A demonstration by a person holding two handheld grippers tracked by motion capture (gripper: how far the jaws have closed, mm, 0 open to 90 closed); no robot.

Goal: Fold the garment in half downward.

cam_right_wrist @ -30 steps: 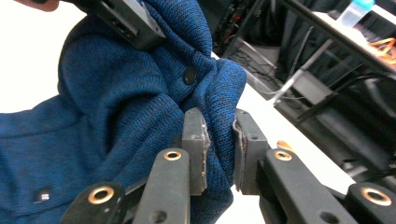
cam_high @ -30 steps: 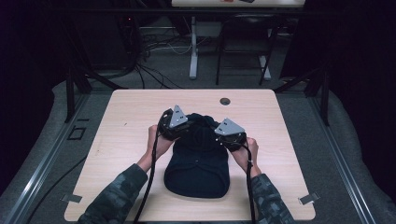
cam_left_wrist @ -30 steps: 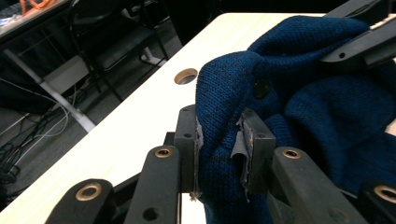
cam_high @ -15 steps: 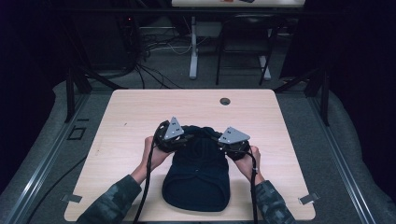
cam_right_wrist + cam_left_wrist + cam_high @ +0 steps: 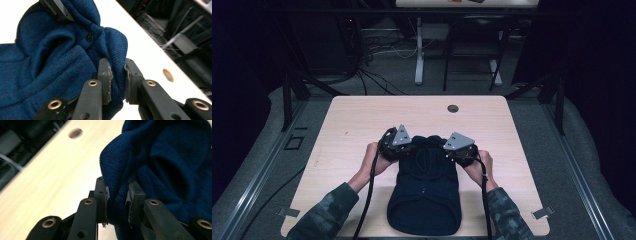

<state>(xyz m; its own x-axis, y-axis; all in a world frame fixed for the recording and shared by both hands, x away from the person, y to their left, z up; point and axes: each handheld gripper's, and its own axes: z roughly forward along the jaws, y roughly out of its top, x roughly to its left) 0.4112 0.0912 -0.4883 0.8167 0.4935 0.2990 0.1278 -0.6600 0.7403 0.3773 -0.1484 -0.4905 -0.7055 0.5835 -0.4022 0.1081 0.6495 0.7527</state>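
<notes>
Dark blue knitted sweater (image 5: 426, 192) lies mid-table, long axis running from near edge toward far edge; left gripper (image 5: 117, 202) and right gripper (image 5: 117, 77) each pinch its far end, one at each corner, garment trailing toward the person.

High view dim overall: table (image 5: 362, 125) lit evenly from above, everything past its edges falls to near black, worst at 9 and 3 o'clock. Soft, slightly grainy, no hard shadows. Left gripper view: knit of the sweater (image 5: 160, 157) sharp near the jaws, tabletop and hole (image 5: 75, 133) at 11 o'clock blurred. Right gripper view: tabletop (image 5: 15, 22) blown out white at 10 o'clock, dark background at 2 o'clock out of focus.
</notes>
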